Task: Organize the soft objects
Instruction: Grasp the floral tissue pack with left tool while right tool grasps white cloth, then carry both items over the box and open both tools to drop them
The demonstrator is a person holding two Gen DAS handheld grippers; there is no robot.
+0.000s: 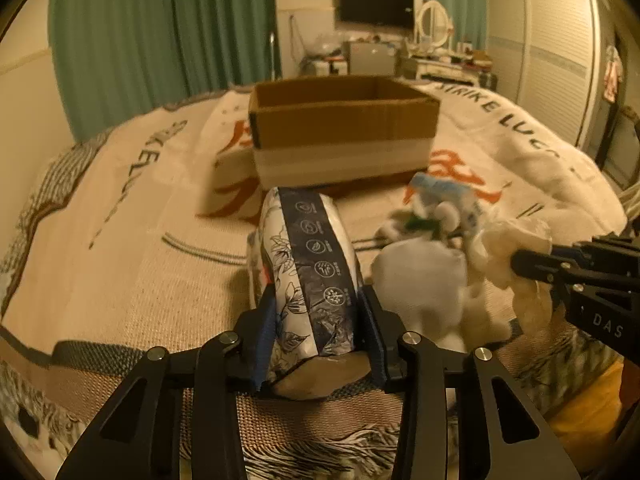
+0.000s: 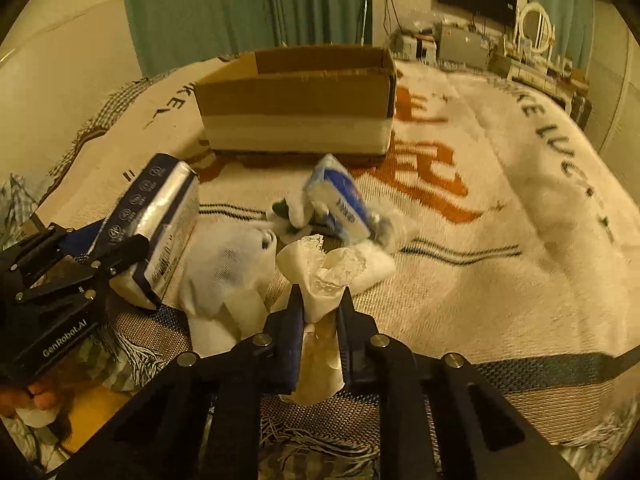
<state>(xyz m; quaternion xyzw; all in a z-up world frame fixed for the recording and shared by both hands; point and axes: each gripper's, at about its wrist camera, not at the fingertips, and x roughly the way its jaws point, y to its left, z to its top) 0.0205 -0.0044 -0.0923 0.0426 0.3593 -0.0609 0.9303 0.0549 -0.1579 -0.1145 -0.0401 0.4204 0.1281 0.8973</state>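
My left gripper (image 1: 318,304) is shut on a soft tissue pack (image 1: 308,272) with a dark blue band and flower print, held just above the bedspread; it also shows in the right wrist view (image 2: 160,224). My right gripper (image 2: 320,300) is shut on a crumpled white lace cloth (image 2: 324,276), seen at the right of the left wrist view (image 1: 516,264). A white cloth (image 2: 228,276) lies between them. A small blue-and-white pack (image 2: 340,200) and a small white item (image 2: 292,212) lie beyond. An open cardboard box (image 2: 296,108) stands behind on the bed.
A cream bedspread (image 2: 500,208) with red characters and black lettering covers the bed. Green curtains (image 1: 160,40) hang at the back. A TV (image 1: 376,4), a dresser with a mirror (image 1: 432,24) and a wardrobe (image 1: 552,40) stand at the far right.
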